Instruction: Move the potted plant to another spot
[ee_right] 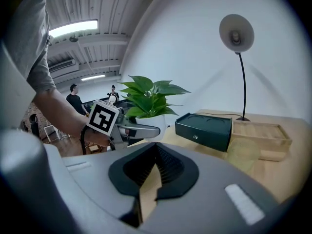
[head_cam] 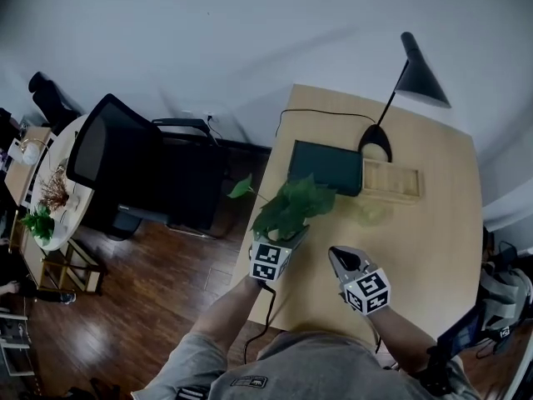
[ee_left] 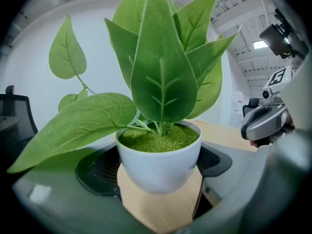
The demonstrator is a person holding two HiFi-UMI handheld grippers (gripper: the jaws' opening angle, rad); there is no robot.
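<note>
Your left tool (head_cam: 287,242) clasps the upright potted plant (head_cam: 296,205) dead ahead between its jaws; your right tool (head_cam: 336,255), clenched empty, sits just beside.

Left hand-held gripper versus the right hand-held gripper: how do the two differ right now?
The left hand-held gripper has its jaws closed on the white pot of the potted plant; the right hand-held gripper has its jaws together with nothing between them. The left one is by the left edge of the table; the right one is over bare wood nearer the middle. Both point forward over the table.
</note>
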